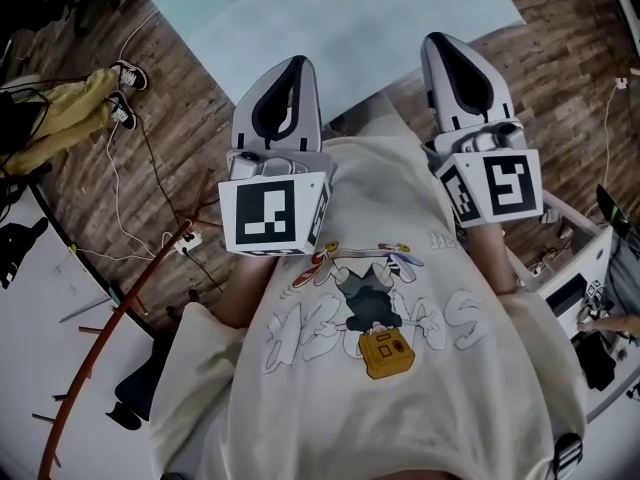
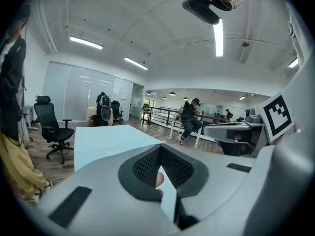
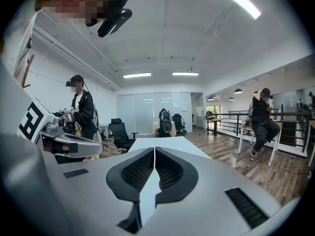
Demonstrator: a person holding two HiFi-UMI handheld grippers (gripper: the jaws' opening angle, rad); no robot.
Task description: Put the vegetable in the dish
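Observation:
No vegetable and no dish shows in any view. I hold both grippers close to my chest, pointing at a bare pale blue table (image 1: 350,13). The left gripper (image 1: 297,62) has its black ribbed pads (image 2: 147,163) meeting at the tips, shut, with nothing gripped. A small pinkish shape shows low in the gap behind them; I cannot tell what it is. The right gripper (image 1: 437,38) is also shut, its pads (image 3: 140,168) closed to a thin slit with nothing in it. The same table lies ahead of the left gripper (image 2: 160,147) and the right gripper (image 3: 154,149).
Wooden floor with loose cables (image 1: 130,218) and a yellow garment (image 1: 55,118) lies to my left. A white desk (image 1: 575,278) stands at my right. A black office chair (image 2: 51,127) is beside the table. One person stands (image 3: 78,112); another sits (image 3: 261,119) by a railing.

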